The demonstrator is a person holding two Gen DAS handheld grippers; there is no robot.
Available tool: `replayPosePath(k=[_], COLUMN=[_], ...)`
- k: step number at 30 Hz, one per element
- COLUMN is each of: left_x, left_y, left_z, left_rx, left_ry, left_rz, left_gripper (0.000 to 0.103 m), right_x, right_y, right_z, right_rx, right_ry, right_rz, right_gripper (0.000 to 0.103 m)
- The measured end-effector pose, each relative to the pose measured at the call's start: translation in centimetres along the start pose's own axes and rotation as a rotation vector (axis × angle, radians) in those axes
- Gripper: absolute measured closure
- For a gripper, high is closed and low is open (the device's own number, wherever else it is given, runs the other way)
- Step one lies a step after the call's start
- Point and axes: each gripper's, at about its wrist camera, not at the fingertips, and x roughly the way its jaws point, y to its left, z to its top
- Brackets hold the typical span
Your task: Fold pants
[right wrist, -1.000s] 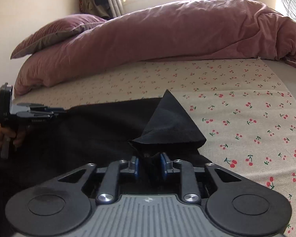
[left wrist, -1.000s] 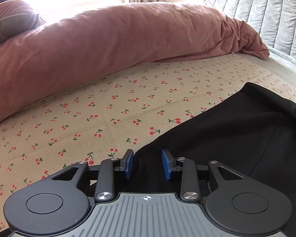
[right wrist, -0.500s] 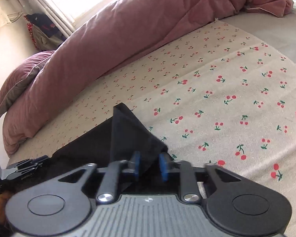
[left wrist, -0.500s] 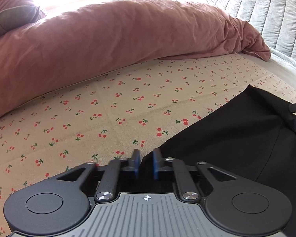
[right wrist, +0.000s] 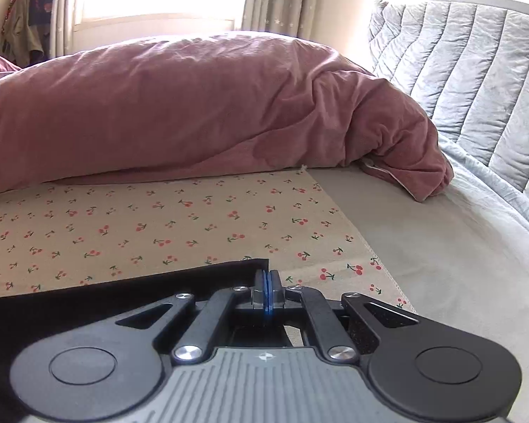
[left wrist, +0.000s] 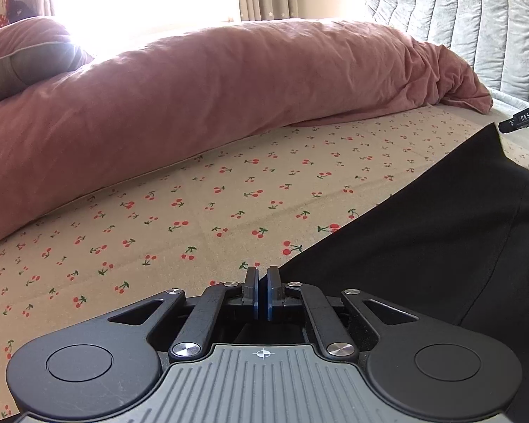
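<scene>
pinching black pants [left wrist: 423,246], both hand-held grippers [left wrist: 263,278] [right wrist: 267,276]; pant legs cut off.

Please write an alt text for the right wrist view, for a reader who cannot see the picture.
The right gripper, seen from behind its two blue-padded fingers, is shut on the corner of black pants lying on a cherry-print sheet. A rumpled pink duvet stretches across the bed behind, with a grey quilted headboard at the right and a bright window beyond.

Matt black cloth pants [left wrist: 423,246]; soft, creased pink duvet [left wrist: 194,105]; thin cherry-print cotton sheet [left wrist: 194,218]; quilted grey headboard [right wrist: 476,70].
</scene>
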Motion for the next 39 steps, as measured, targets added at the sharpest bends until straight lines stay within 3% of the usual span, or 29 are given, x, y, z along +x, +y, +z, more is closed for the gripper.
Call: replayPosePath(k=[3,6,9,14,15,16,18,19,21,24,26,28,30,33,35,37,39], left_x=[-1.0,-2.8,-5.3,-9.7,-10.6,-11.2,-12.3,-12.5,-12.4,-12.4,-13.0,-14.1,-15.5,-17.3,-18.3,-19.3,-20.1], left_y=[0.1,-0.4,-1.4,-4.2,-4.8,-5.2,-6.0,-6.4,-6.9,-6.7,-6.5,-6.2,-5.3,-2.9,-0.6,1.9,4.5], left_z=[0.3,0.5,-0.1,-3.2,-4.0,-4.6,-6.0,-6.6,-7.7,-8.8,-8.5,-8.4,-8.6,-9.3,-9.6,-9.9,-10.1], left_rx=[0.004,0.007,0.003,0.046,0.052,0.055,0.057,0.061,0.068,0.037,0.012,0.014,0.024,0.012,-0.014,-0.035,-0.045], left_ry=[-0.019,-0.026,-0.012,0.022,0.030,0.035,0.043,0.050,0.084,0.076,0.108,0.123,0.117,0.101,0.097,0.103,0.111], left_rz=[-0.004,-0.021,-0.065,-0.167,-0.189,-0.206,-0.248,-0.257,-0.263,-0.257,-0.255,-0.257,-0.230,-0.148,-0.091,-0.033,0.030], left_gripper=[0.086,0.076,0.072,0.072,0.072,0.072,0.072,0.072,0.072,0.072,0.072,0.071,0.067,0.049,0.046,0.040,0.033], right_x=[-0.7,-2.4,-4.7,-7.3,-7.6,-7.6,-8.0,-8.3,-8.3,-7.8,-8.0,-8.8,-10.6,-12.3,-13.2,-14.0,-14.8], right_y=[-1.5,-3.5,-5.1,-7.2,-7.6,-7.9,-7.8,-7.5,-7.2,-7.0,-6.2,-6.0,-6.1,-5.1,-3.8,-2.2,-0.5], right_z=[-0.4,-0.8,-2.4,-6.8,-7.6,-8.5,-9.7,-9.9,-10.0,-9.7,-9.2,-8.9,-8.6,-8.1,-7.7,-7.3,-6.9], right_rx=[0.075,0.131,0.141,0.175,0.200,0.233,0.214,0.182,0.145,0.145,0.090,0.100,0.129,0.112,0.082,0.055,0.026], right_ry=[0.013,0.061,0.117,0.226,0.242,0.258,0.238,0.221,0.205,0.210,0.213,0.205,0.162,0.143,0.132,0.121,0.116], right_rz=[0.000,0.051,0.031,0.035,0.054,0.087,0.102,0.101,0.078,0.033,-0.064,-0.072,-0.020,0.030,0.053,0.093,0.142], right_gripper=[0.061,0.059,0.055,0.048,0.057,0.075,0.098,0.103,0.103,0.103,0.103,0.076,0.061,0.055,0.049,0.035,0.035])
